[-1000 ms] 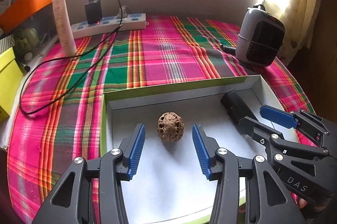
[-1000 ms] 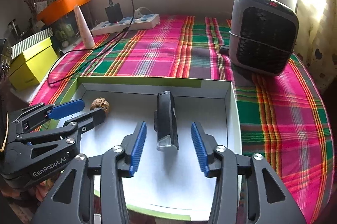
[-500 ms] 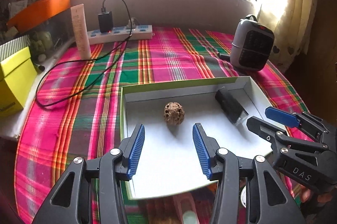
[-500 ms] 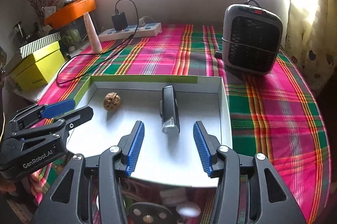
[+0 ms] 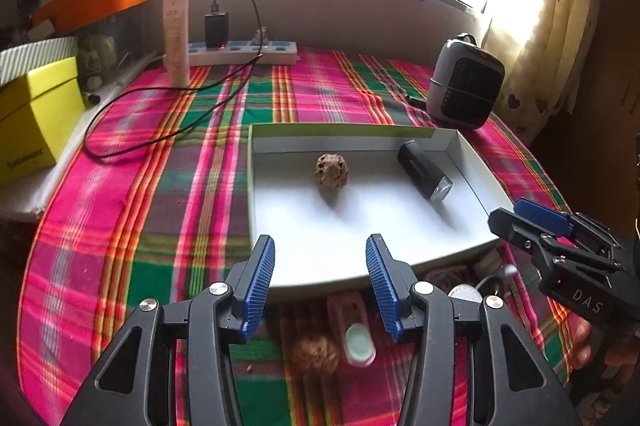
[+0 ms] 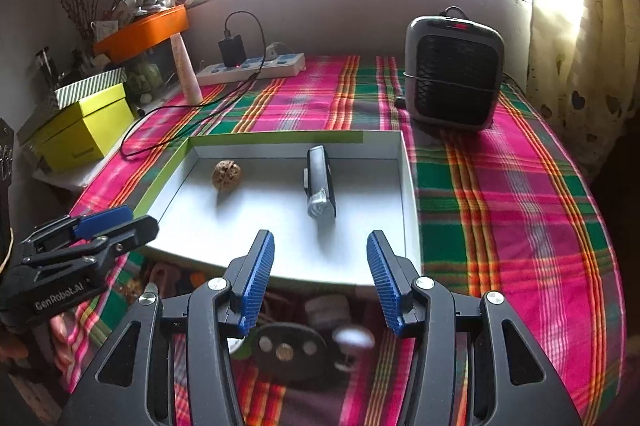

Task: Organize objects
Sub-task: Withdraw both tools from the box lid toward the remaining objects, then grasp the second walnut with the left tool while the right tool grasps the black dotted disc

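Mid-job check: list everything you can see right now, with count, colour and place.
tray: 1, white with green rim, middle of the table
walnut: 1, brown, in the tray, left part
bike light: 1, black, in the tray, right of the walnut
tablecloth: 1, pink-green plaid, over the table
heater: 1, grey-black, far right
power strip: 1, white, far edge, black charger plugged in
tube: 1, cream, upright beside the strip
box: 1, yellow, left edge
small items: several, blurred, in front of the tray
left gripper: black, blue pads, open, empty
right gripper: same, open, empty
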### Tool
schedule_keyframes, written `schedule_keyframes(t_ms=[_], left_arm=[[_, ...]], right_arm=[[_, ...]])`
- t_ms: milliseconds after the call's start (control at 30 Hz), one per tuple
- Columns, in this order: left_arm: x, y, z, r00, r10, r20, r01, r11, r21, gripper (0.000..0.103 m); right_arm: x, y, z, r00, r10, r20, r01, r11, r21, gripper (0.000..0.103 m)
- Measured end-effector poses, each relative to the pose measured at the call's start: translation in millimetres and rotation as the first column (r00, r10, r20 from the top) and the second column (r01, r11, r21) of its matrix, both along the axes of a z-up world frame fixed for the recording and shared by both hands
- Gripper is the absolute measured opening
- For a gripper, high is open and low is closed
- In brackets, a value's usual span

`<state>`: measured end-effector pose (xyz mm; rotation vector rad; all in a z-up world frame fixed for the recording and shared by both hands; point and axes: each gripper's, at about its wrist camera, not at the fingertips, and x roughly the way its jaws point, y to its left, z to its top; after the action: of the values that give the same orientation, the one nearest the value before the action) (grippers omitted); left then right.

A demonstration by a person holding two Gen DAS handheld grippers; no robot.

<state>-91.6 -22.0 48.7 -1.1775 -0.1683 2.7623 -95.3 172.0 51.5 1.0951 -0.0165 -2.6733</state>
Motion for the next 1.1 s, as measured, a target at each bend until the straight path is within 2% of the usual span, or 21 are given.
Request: schedule_keyframes(t_ms=[600,1100], left_arm=[[41.7,-6.7,-11.1,1.000,-0.016,0.004,0.016,1.000,0.006,0.046],[41.4,-19.0,-32.3,0.999,0.013,0.049,-0.016,0.998,0.065,0.046]], right_arm=[[37.4,11.9,-7.6,1.000,-0.005,-0.020,0.005,1.000,0.023,0.049],[50.5,17.1,-20.0,1.000,-0.022,0.002,0.022,0.999,0.030,0.049]])
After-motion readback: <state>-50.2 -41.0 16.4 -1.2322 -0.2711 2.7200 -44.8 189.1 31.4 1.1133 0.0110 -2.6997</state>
